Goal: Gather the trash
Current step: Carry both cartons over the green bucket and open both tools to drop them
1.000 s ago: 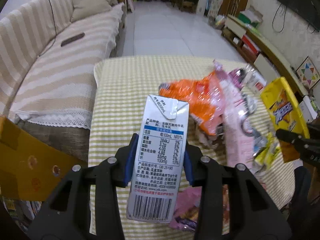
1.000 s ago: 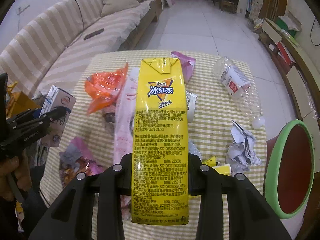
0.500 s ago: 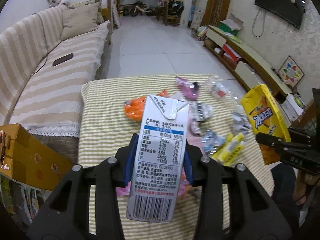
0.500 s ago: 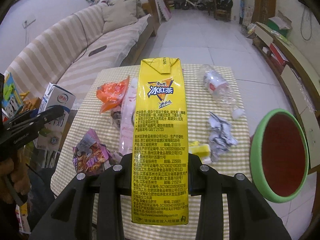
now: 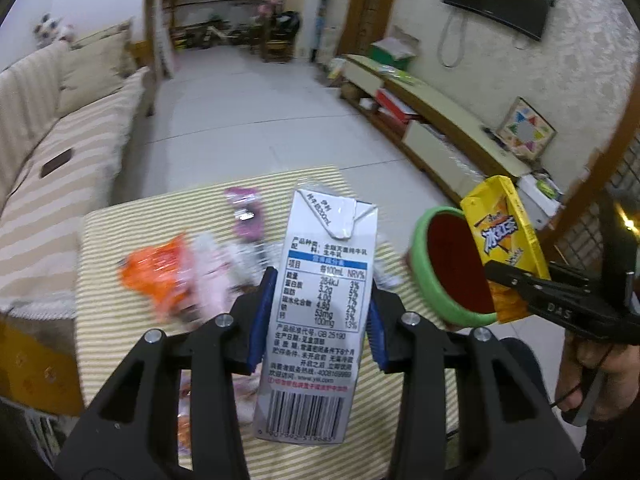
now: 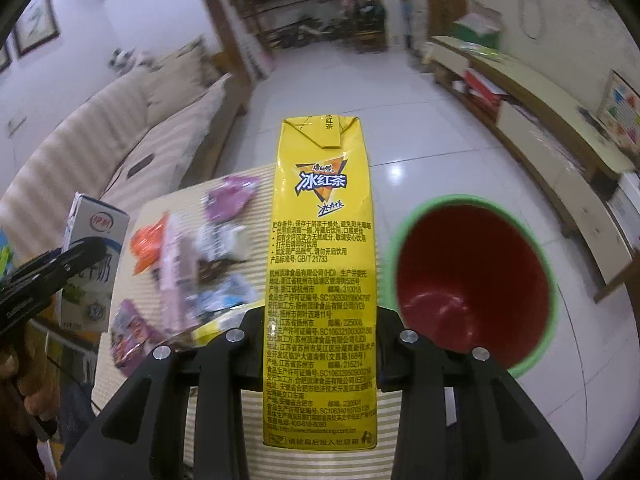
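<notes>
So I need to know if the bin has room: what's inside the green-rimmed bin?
The bin shows only bare red inner wall, with no trash visible. Its bottom near edge is hidden behind the right hand-held gripper, so that part can't be checked.

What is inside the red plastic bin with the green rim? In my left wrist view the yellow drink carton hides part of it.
Observer: From the right wrist view, the red plastic bin with the green rim looks empty down to its bottom.
Operator: Is the grip on the carton centred?
Observer: Yes. The right gripper is shut on the yellow drink carton, which points straight forward between the fingers.
Operator: Does my white milk carton hide any trash?
Observer: A small yellow packet lies on the striped tablecloth, near its front edge.
</notes>
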{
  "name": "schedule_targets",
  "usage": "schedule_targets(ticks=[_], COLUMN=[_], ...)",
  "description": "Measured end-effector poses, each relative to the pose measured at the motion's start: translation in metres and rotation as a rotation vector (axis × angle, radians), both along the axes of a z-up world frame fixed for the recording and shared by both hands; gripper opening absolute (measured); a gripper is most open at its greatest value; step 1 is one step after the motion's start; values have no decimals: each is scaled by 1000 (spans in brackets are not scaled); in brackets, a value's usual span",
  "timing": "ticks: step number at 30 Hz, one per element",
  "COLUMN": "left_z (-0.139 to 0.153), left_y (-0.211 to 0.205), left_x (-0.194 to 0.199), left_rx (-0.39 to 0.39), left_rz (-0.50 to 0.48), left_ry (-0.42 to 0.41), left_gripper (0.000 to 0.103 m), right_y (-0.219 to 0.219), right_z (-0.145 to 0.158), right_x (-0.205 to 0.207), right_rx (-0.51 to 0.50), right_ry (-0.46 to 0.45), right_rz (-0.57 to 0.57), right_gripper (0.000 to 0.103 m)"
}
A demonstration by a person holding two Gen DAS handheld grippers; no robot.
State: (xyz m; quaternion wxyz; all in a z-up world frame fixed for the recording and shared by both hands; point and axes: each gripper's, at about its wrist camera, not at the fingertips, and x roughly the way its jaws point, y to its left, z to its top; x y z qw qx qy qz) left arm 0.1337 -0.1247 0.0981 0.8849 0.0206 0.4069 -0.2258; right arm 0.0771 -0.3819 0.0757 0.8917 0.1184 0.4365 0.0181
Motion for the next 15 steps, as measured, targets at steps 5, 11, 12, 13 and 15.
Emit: schedule_targets(ticks=[5,11,12,13,15], left_z=[2,1,-1,-2,-5], left_y=[-52,-109,-119,-127,-143], left_x=[9,18,21,21,21], left_rx=[-14,-36,-46,-50,-51], left_rz=[-93,-184,-204,-217,-242], left_ry=[6,30,43,50,58], left_gripper=[39,39,39,39,39], right_y=[-45,-95,-102,-109,-121], right_z=[-1,-7,-8,-10,-13], right_x=[-2,-5,-5,-5,-6], right_rx=[6,19,23,26,33], right_ry=[-9,-1,2,6,11], right_rz=[-80,-162,-170,-178,-189], right_gripper=[34,34,34,34,34])
